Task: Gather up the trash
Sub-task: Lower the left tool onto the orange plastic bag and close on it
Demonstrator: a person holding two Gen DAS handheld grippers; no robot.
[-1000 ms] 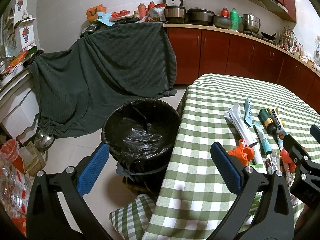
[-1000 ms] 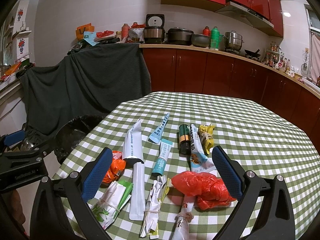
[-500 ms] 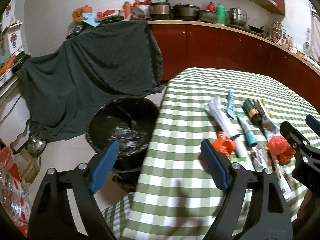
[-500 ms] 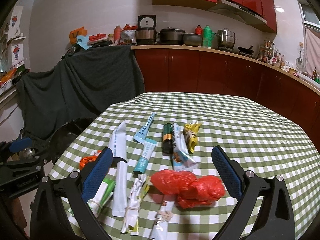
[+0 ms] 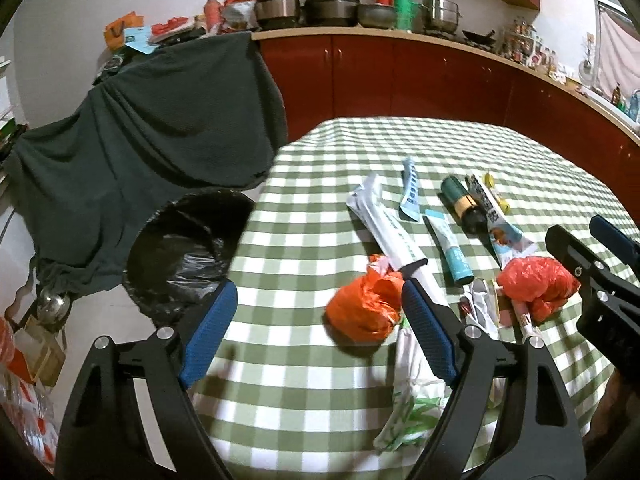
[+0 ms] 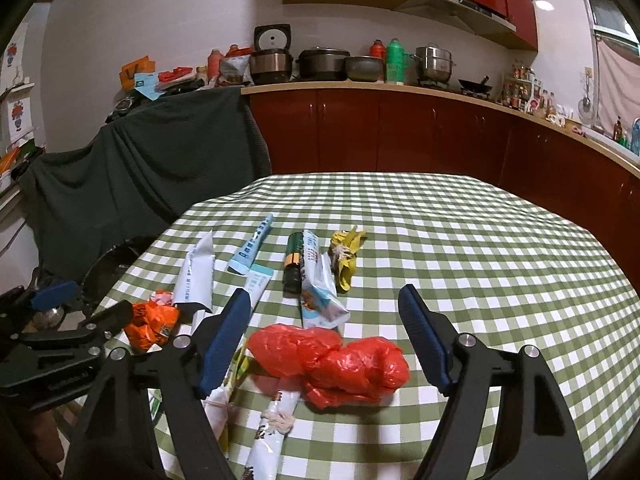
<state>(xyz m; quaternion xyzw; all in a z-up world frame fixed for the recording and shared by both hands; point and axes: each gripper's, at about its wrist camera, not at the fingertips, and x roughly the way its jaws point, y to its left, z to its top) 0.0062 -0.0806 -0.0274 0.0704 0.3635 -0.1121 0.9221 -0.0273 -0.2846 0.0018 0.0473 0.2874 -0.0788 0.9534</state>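
Left claw: spread wide, empty, hovering low over the bench; near edge of the orange bag between the pads, nothing gripped yet.
Right claw: spread wide, empty, framing the red bag from above; not touching it.
Orange bag: crumpled, on the bench just beside the right pad of the left claw. Risk: thin film slipping out on closing, or only a loose fold pinched and the bundle dropping short of the bin.
Red bag: lying against a tied wrapper. Risk: wrapper snagged and dragged along, then shed on the floor.
Long white packet: close behind the orange bag, end possibly touching it. Risk: nudged aside by the left claw.
Bin: black-lined, on the floor beside the bench edge, well left of the trash. Risk: long carry, light bags shaken loose on the way.
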